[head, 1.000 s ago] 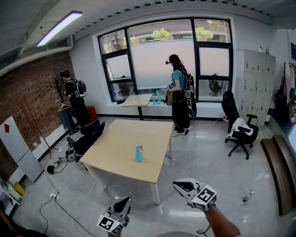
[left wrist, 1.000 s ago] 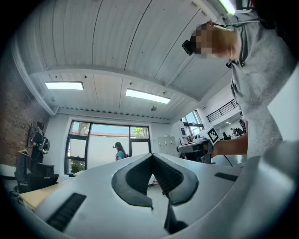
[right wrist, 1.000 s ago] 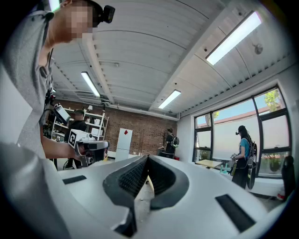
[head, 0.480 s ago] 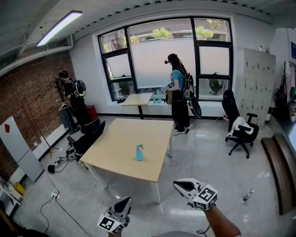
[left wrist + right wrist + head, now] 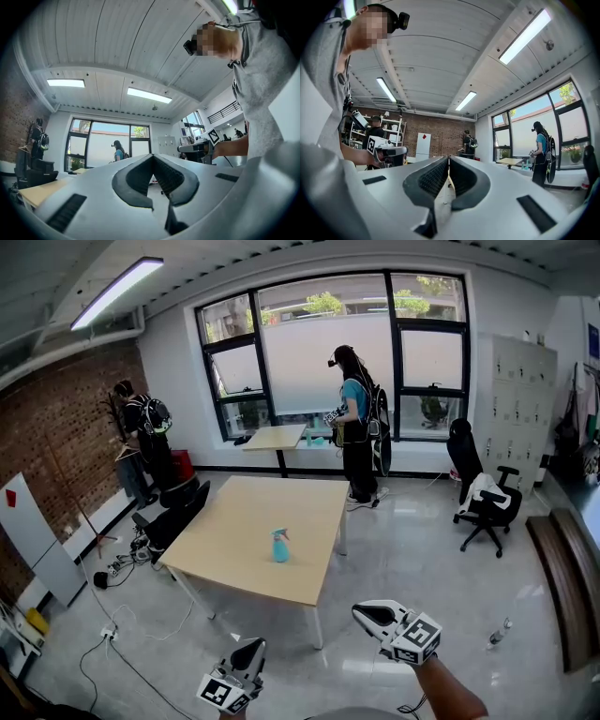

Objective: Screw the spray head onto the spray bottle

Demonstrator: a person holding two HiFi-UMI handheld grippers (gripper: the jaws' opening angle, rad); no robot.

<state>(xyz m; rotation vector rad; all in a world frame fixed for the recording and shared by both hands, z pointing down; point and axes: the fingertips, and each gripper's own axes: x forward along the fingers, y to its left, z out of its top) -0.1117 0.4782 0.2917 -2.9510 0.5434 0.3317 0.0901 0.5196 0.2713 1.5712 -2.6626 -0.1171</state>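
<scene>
Pale-blue spray bottle (image 5: pixel 280 547) standing upright near the middle of the light wooden bench (image 5: pixel 246 521), well apart from both grippers. Left gripper (image 5: pixel 251 646) and right gripper (image 5: pixel 362 613) held low over the grey floor (image 5: pixel 412 568), short of the bench's near edge. Fingers (image 5: pixel 133 180) of each clenched tip to tip, nothing between them.

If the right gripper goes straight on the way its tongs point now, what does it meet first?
The way looks free nearby. The shut right gripper aims toward the far brick wall; the left gripper stands off to one side. Depth is unclear.
</scene>
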